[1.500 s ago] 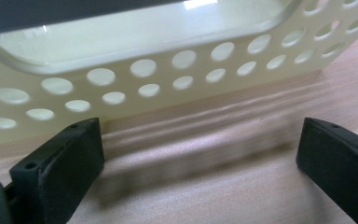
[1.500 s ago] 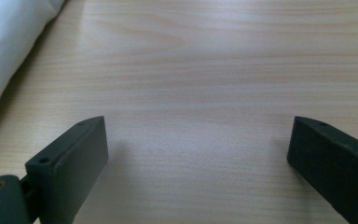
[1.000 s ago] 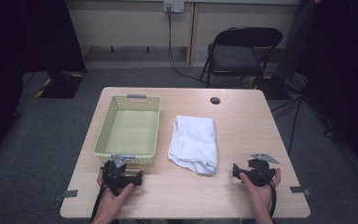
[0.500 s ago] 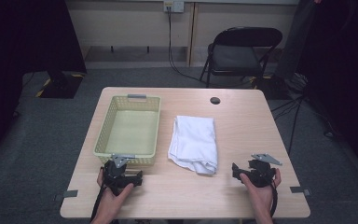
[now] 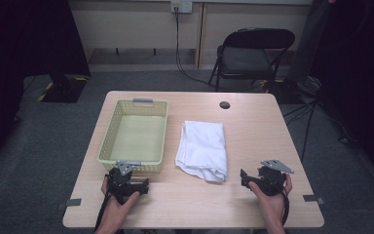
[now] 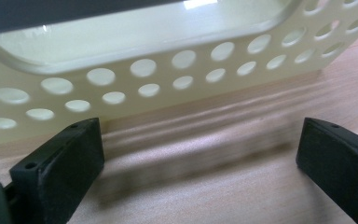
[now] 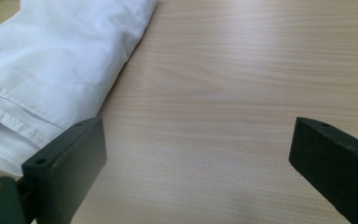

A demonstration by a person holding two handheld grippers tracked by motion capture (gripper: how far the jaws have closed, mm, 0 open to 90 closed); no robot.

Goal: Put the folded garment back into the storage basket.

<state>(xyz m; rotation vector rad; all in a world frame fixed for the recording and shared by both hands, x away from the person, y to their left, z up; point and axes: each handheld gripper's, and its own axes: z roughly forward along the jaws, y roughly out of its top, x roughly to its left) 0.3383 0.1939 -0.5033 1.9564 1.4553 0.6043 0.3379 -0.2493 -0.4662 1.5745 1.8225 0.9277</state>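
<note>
The folded white cloth (image 5: 202,148) lies mid-table, right of the yellow basket (image 5: 108,141) and just left of my right gripper (image 5: 246,178); it is creased, with hemmed layers at its near edge. I judge it light, soft and floppy, so I would pinch that near hem. My left gripper (image 5: 143,184) and the right one both gape wide, holding nothing.

basket (image 5: 108,146): pale yellow plastic, smooth, slightly glossy, walls punched with round holes
cloth (image 5: 202,146): white woven fabric, matt, soft folds, stitched hem
counter (image 5: 253,126): light wood-grain surface, smooth, low sheen
left gripper (image 6: 200,154): black matt plastic jaws
right gripper (image 7: 198,154): black matt plastic jaws
</note>
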